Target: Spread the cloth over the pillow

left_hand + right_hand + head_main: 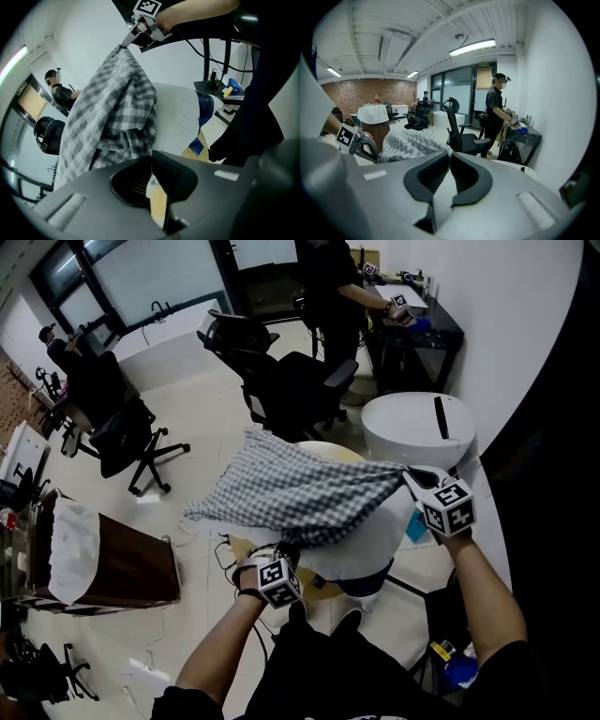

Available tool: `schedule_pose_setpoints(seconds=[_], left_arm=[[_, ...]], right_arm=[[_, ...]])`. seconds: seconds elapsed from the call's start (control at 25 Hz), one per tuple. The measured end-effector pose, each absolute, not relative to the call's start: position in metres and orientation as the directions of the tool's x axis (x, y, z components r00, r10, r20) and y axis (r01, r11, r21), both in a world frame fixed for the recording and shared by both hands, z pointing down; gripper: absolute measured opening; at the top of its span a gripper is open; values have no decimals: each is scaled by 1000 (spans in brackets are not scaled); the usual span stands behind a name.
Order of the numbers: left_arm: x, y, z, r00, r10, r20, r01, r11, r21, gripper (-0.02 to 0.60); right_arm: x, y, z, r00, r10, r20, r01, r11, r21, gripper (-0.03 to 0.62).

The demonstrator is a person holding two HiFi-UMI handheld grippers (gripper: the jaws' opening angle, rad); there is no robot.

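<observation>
Left tongs (286, 551), right tongs (410, 473) on cloth (300, 488)

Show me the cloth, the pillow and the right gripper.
cloth (300, 491), head view, middle of the checked fabric.
pillow (373, 542), head view, bare white side below the cloth.
right gripper (412, 474), head view, tips of the jaws at the cloth's corner.

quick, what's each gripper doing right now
Left hand-held gripper: closed, pinching the cloth at its lower edge.
Right hand-held gripper: closed, holding a corner of the cloth.
</observation>
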State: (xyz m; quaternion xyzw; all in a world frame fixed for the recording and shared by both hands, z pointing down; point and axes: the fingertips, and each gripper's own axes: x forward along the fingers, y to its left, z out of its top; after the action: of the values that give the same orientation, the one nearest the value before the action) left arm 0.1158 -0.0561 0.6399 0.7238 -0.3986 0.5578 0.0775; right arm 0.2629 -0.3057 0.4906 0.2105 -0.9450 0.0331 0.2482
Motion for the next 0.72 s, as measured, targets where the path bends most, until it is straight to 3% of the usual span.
schedule_pose_setpoints(seconds=[0.2, 0.72], left_arm=[[133, -44, 610, 203, -529, 824, -712, -658, -247, 0], [227, 3, 541, 575, -470, 670, -523, -841, -140, 0]], right_arm=[[263, -313, 488, -770, -408, 491, -434, 899, 66, 26], [269, -328, 501, -660, -478, 580, -476, 863, 170, 26]])
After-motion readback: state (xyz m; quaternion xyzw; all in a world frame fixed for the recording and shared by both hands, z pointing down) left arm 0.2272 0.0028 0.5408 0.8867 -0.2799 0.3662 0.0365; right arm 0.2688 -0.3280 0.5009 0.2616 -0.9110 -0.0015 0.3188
